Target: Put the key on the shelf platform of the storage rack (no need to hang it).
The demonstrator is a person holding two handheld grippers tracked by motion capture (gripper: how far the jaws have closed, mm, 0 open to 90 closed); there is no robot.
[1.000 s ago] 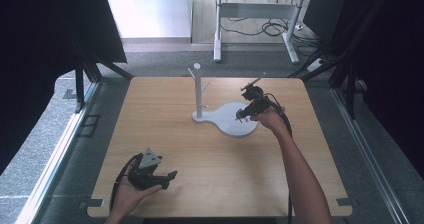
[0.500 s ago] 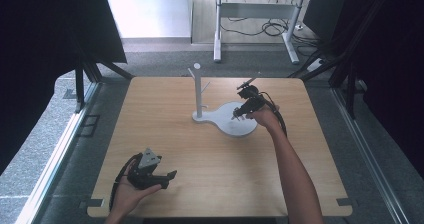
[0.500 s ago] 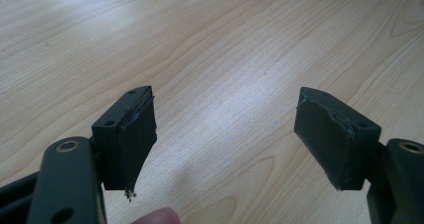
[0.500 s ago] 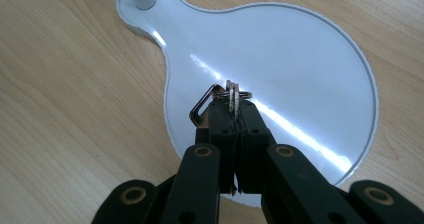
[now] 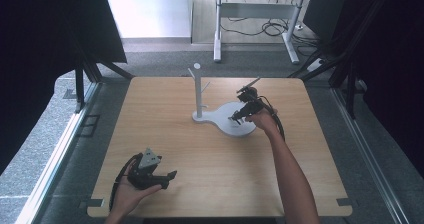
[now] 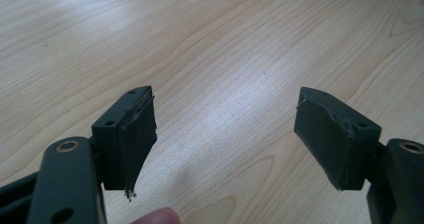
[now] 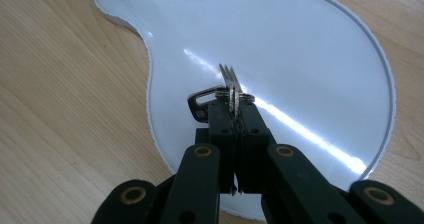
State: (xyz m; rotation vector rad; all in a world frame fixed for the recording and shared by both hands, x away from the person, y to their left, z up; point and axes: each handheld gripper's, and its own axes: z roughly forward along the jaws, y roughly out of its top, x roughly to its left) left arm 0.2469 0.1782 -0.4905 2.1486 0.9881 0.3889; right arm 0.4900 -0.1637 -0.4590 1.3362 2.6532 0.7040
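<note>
Over at the near-left corner of the light wooden table (image 5: 165, 134), the left gripper (image 5: 150, 173) sits low in the person's hand – jaws spread wide apart, only bare woodgrain between them in the left gripper view. Middle of the table there's a white plastic stand with a thin upright pole and a round flat base (image 5: 227, 119). The right gripper (image 7: 231, 100) hangs above that base, jaws pinched tight on a small bunch of silver metal keys on a ring (image 7: 227, 86) – keys edge-on, held clear above the glossy white surface.
</note>
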